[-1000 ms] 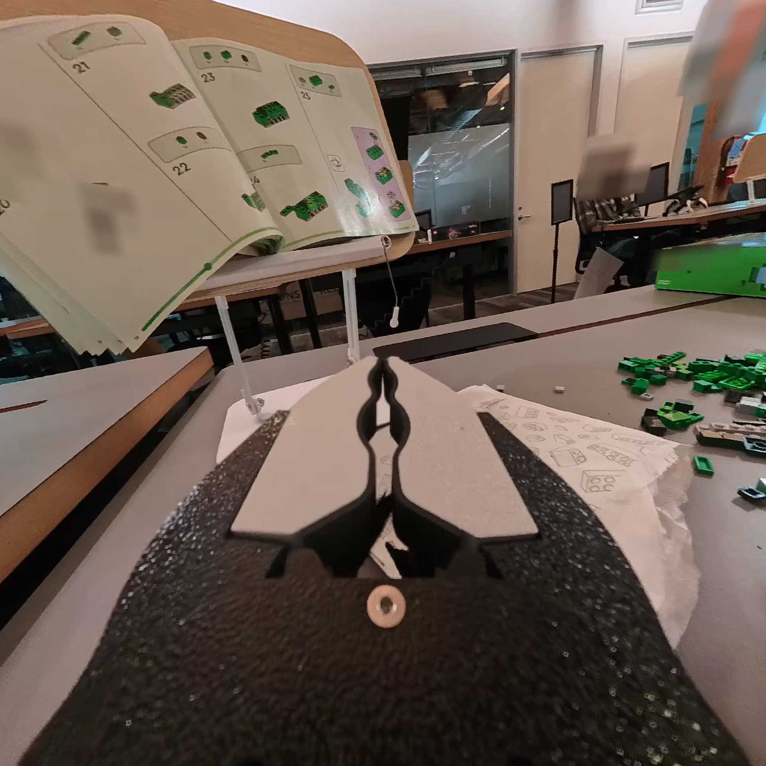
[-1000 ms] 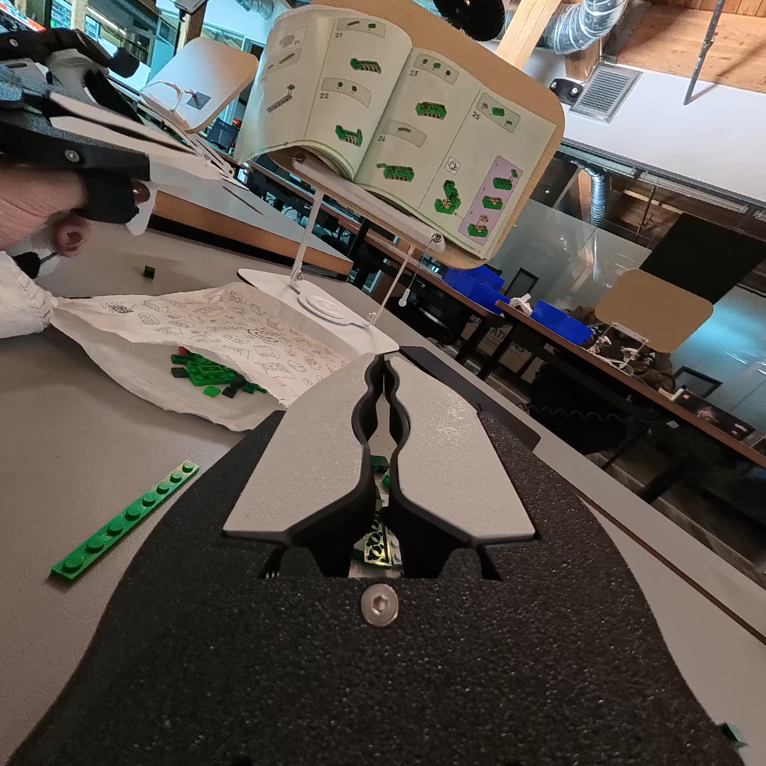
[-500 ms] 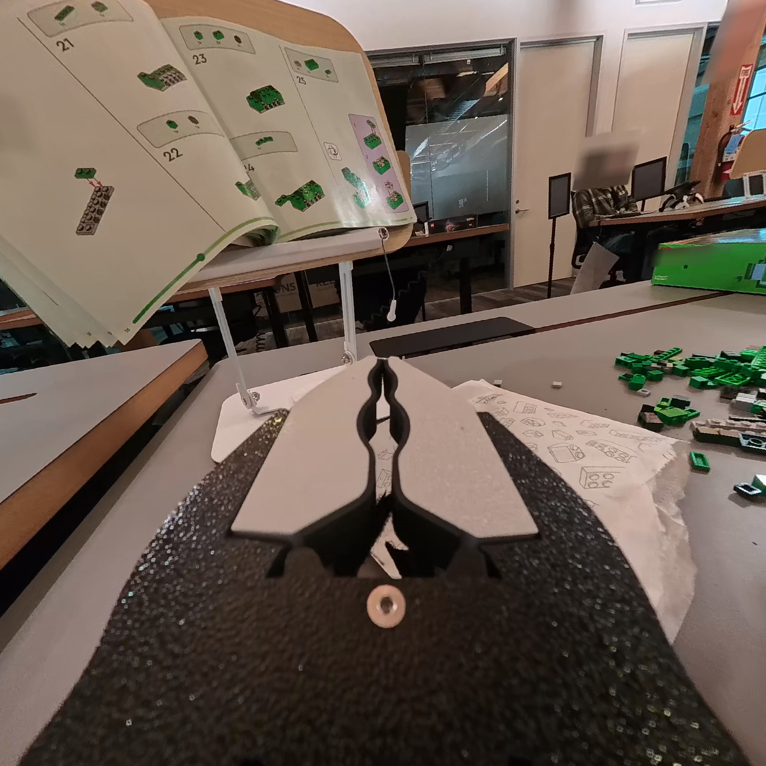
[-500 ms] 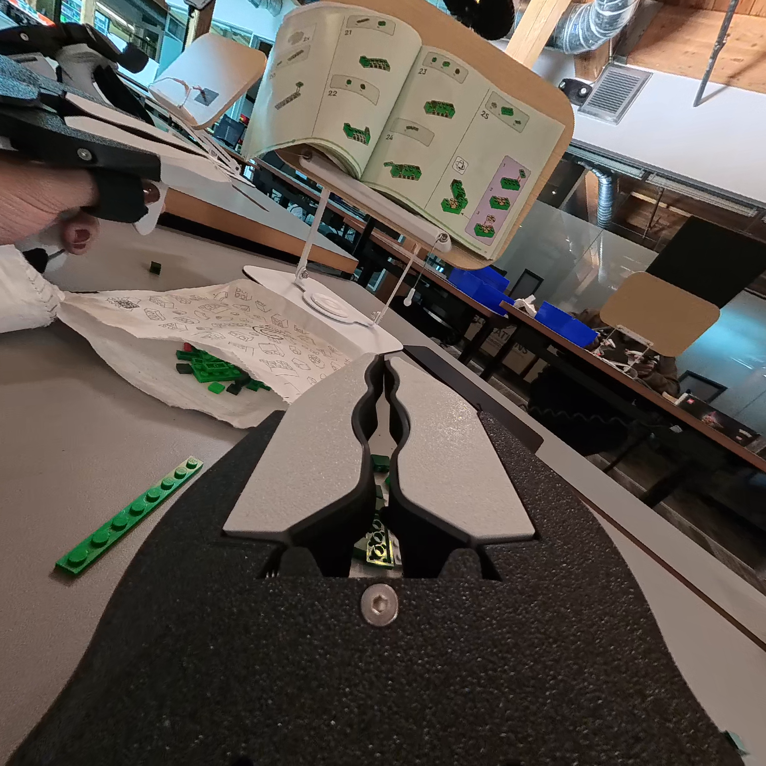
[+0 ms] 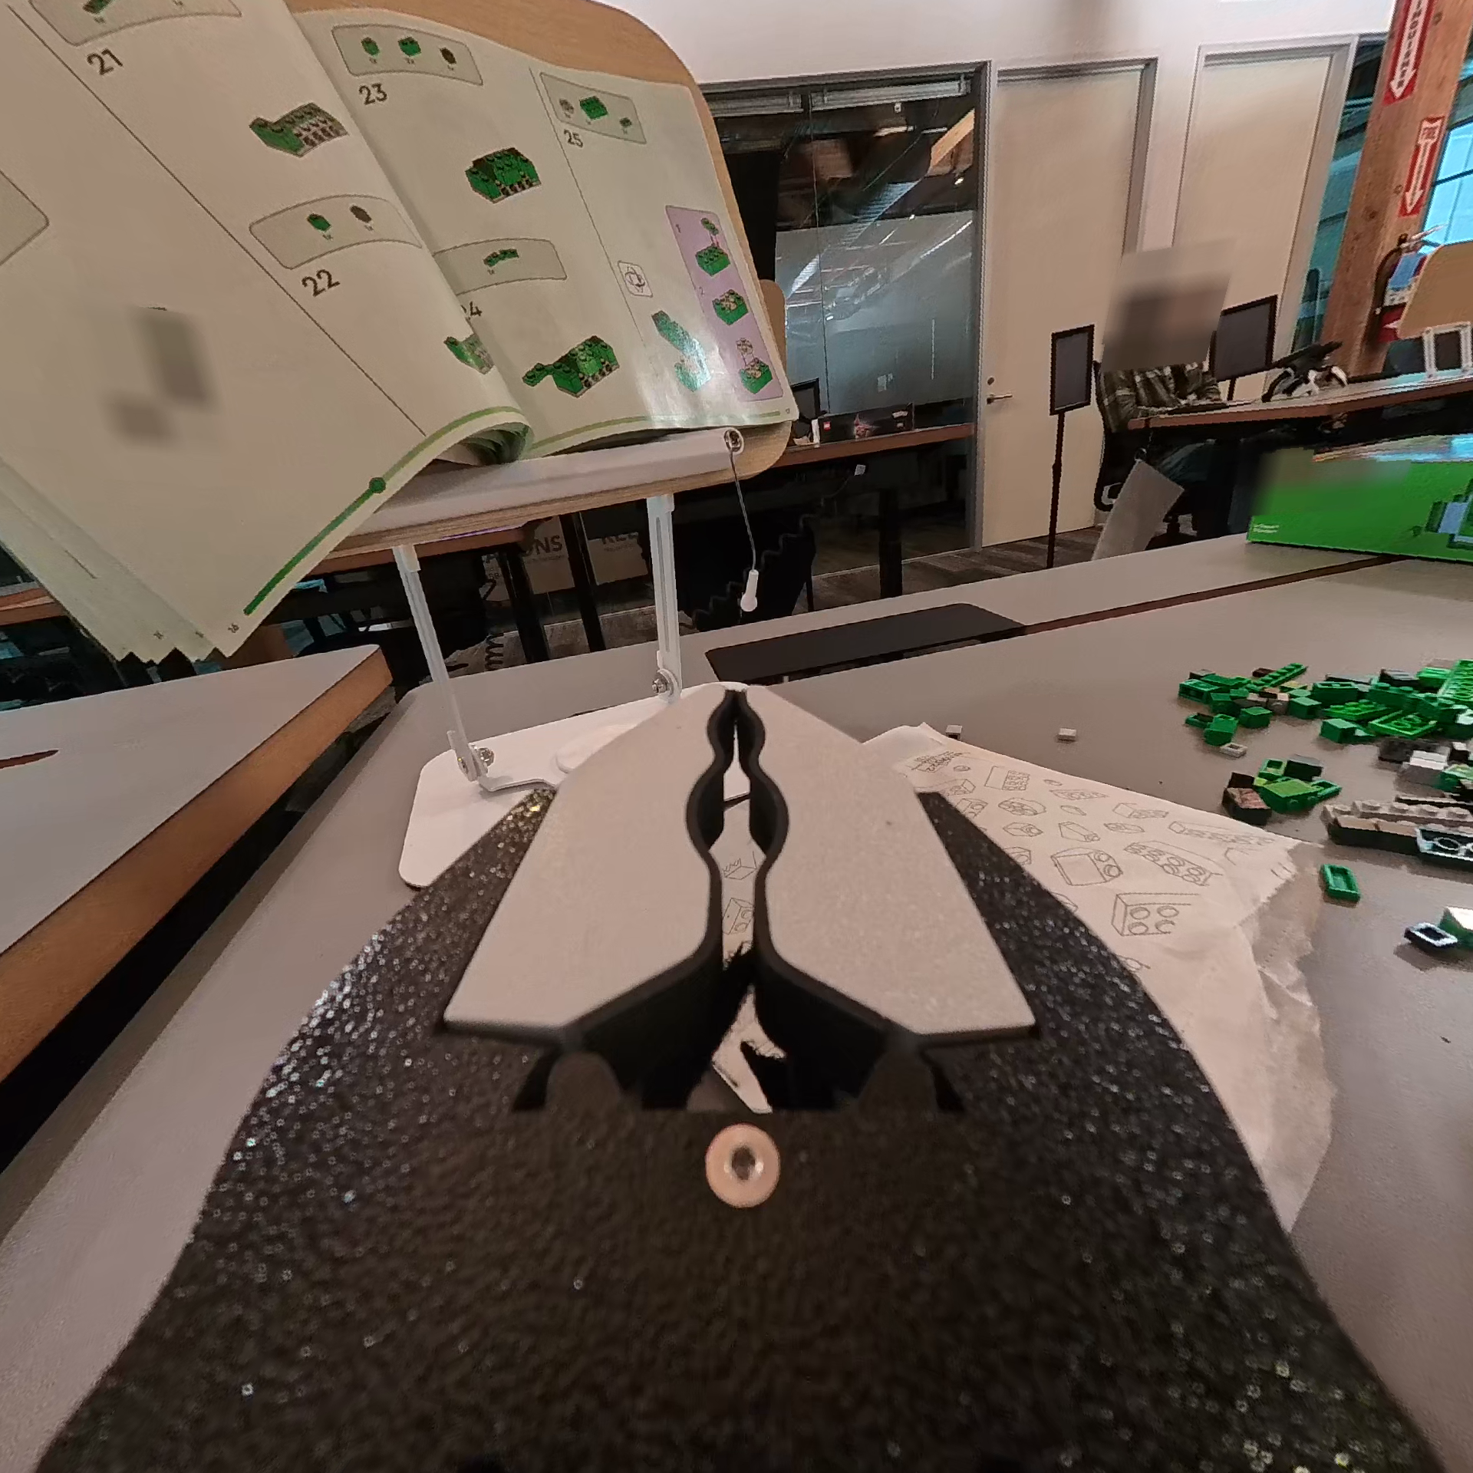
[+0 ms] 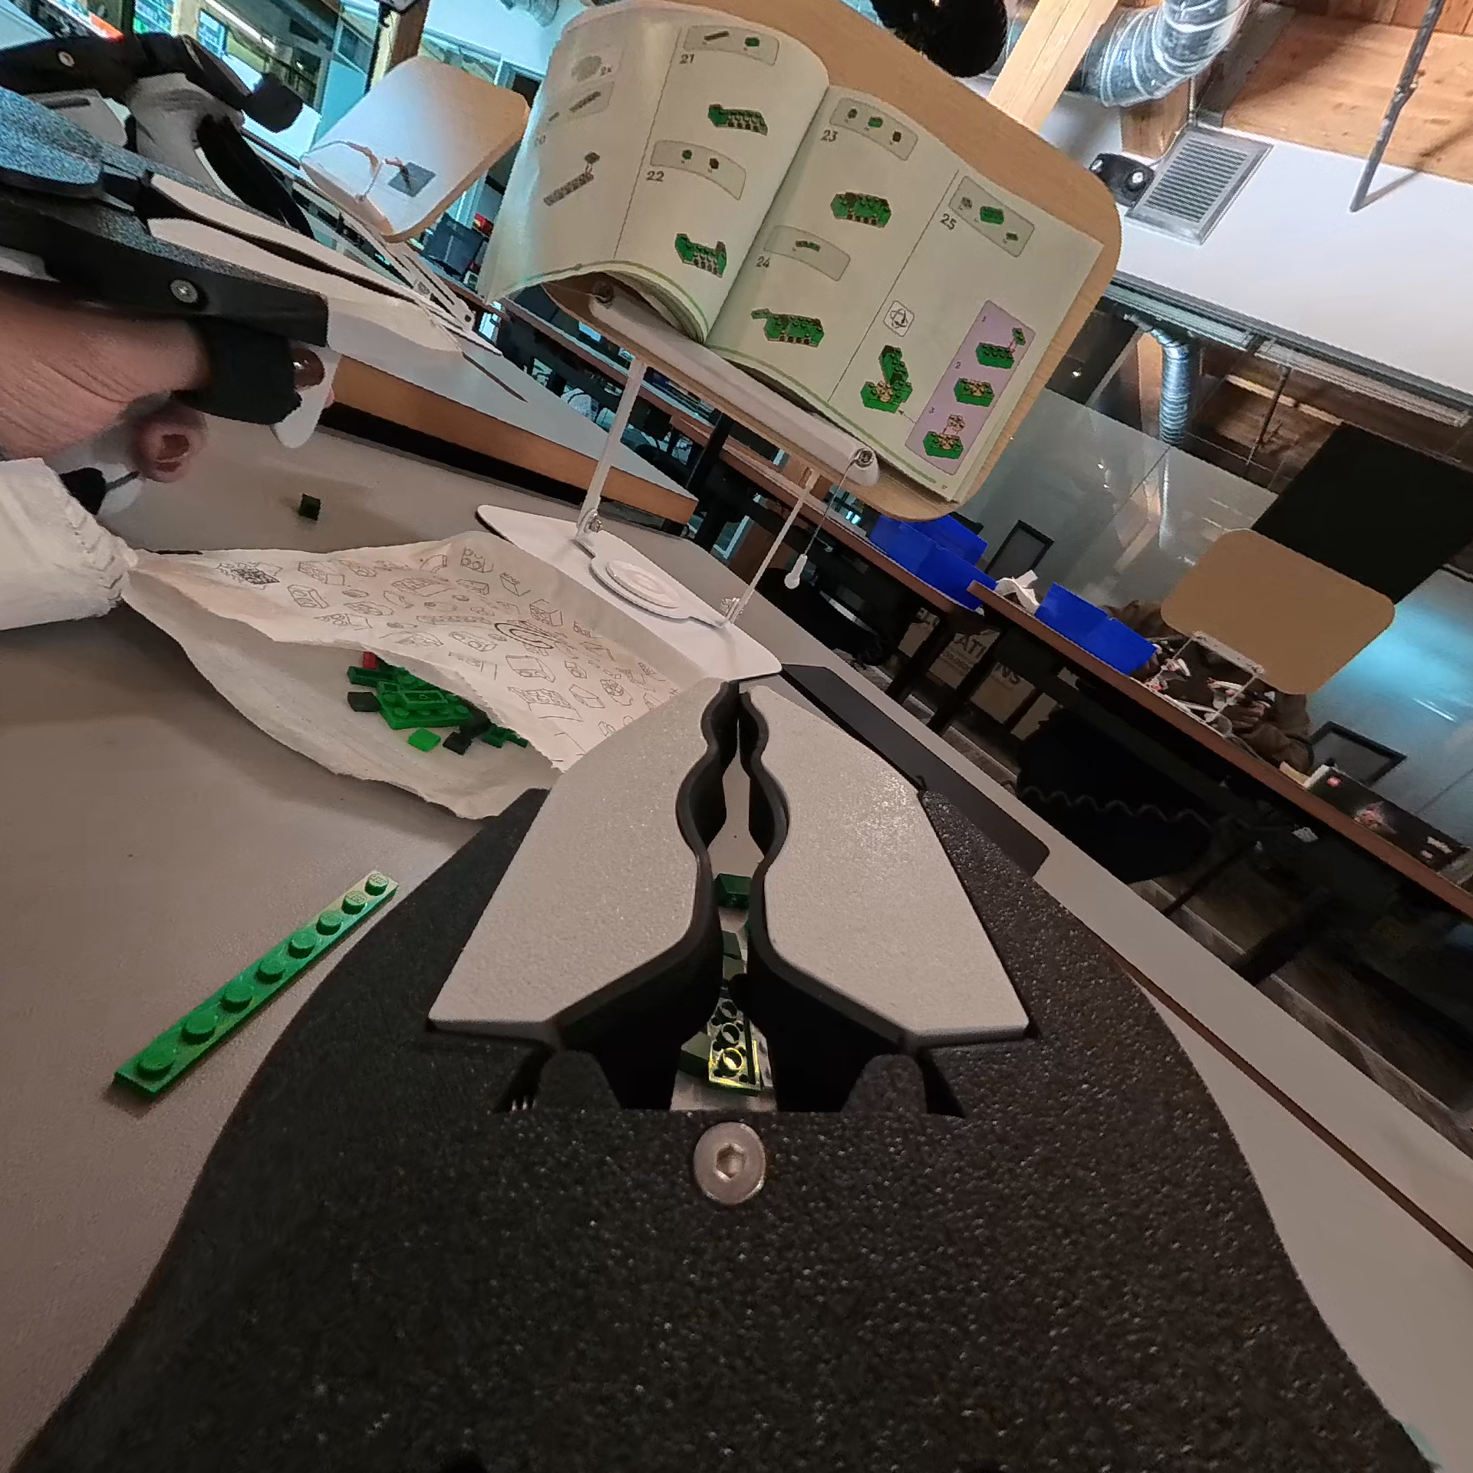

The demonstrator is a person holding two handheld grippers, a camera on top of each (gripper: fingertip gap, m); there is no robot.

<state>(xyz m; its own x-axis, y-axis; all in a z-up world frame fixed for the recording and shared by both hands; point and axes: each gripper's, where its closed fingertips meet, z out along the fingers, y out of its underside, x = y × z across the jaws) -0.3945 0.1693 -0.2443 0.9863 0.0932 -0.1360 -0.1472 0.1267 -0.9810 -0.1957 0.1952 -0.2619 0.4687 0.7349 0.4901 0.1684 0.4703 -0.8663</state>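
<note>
Both grippers clenched, empty: left gripper (image 5: 737, 701) over paper bag (image 5: 1116, 861); right gripper (image 6: 735, 695) above green bricks (image 6: 729, 1052) on bench (image 6: 119, 837), plate (image 6: 255, 988) to left.

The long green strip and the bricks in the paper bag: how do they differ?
The strip is one long, thin plate with a single row of studs; the bricks are small, mixed pieces, some darker. The strip lies alone on the bare table; the bricks sit heaped at the mouth of the bag. Both are green and untouched.
</note>
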